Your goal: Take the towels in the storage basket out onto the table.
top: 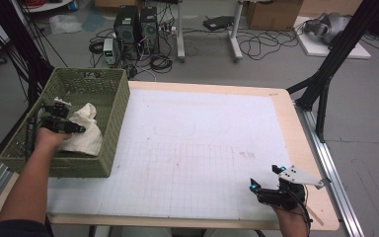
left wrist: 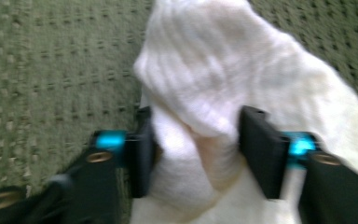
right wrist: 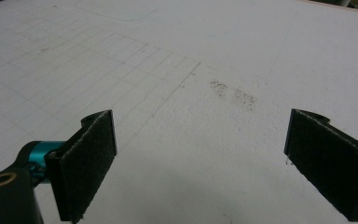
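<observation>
A woven olive-green basket (top: 109,106), rectangular with a slotted handle in its far wall, sits at the left of the high view on the tabletop (top: 202,143), whose white sheet is ruled in a faint grid and framed by a pale wooden edge; inside the basket lies a white cloth (top: 85,129), soft, crumpled and faintly ribbed; the left tongs (top: 69,118) reach into the basket from the lower left of that view and are closed on a bunched fold of the cloth; the left gripper view brings this close, though blurred: the cloth (left wrist: 223,88) swells up between two flat black pads with turquoise fittings behind them, pinched at its narrow waist, with the dotted green weave of the basket (left wrist: 51,70) behind it, a texture the high view renders as plain mesh; the right tongs (top: 266,178) sit at the lower right of the high view, near the tabletop's front edge, well apart from the basket, with a grey three-cornered plate on top; the right gripper view shows the right tongs (right wrist: 200,158) spread wide with nothing between them, their pads dark and felt-like, over the gridded tabletop (right wrist: 177,56), where a small greyish smudge (right wrist: 235,93) marks the sheet, barely visible from above.
</observation>
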`<state>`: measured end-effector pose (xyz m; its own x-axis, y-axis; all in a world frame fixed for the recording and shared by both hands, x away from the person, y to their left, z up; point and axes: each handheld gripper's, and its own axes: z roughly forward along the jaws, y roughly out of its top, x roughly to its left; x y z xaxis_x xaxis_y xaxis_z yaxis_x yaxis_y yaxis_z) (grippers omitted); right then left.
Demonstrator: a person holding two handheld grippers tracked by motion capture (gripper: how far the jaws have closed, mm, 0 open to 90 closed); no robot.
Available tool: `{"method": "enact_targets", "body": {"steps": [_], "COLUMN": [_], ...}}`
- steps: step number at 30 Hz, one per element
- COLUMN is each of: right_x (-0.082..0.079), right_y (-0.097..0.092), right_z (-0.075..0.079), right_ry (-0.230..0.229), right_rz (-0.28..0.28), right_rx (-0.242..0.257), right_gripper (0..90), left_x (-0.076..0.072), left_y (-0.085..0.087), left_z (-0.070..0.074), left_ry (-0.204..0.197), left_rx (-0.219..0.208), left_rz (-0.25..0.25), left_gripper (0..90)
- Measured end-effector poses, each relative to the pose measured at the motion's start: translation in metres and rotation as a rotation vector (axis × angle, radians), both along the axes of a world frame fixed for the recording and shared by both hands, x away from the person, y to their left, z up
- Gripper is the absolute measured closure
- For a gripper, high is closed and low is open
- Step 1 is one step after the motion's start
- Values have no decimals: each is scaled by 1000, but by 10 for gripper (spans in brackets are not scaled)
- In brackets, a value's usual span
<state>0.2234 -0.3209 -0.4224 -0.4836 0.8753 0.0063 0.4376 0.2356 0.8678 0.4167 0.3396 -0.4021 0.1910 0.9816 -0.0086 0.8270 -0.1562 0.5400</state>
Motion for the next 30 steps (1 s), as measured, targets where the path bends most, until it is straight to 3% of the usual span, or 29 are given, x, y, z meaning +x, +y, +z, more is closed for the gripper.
{"method": "enact_targets", "body": {"steps": [1, 4, 9, 13, 14, 15, 22, 26, 30], "right_x": [1, 1, 0, -1, -1, -1, -1, -2, -1], "right_y": [0, 1, 0, 0, 0, 0, 3, 3, 3], "right_z": [-1, -1, 0, 1, 1, 1, 2, 3, 3], "right_ry": [1, 2, 4, 5, 0, -4, -2, -5, -3], "right_rz": [3, 5, 0, 2, 1, 4, 9, 9, 10], "right_rx": [-2, -1, 3, 1, 3, 1, 4, 0, 10], "right_gripper": [84, 84, 84, 84, 83, 84, 83, 83, 84], "left_x": [0, -1, -6, -15, -21, -21, -41, -50, -57], "left_y": [-1, 0, 2, 9, 12, 12, 16, 17, 17], "left_z": [0, 4, 14, 26, 33, 33, 59, 79, 98], "left_ry": [1, -18, -108, -228, -289, -289, -483, -575, -628], "left_rx": [8, 3, -46, -122, -159, -159, -219, -239, -241], "left_rz": [-11, -5, 8, 51, 59, 59, 39, 15, -10], "left_gripper": [716, 767, 775, 780, 780, 780, 780, 780, 780]}}
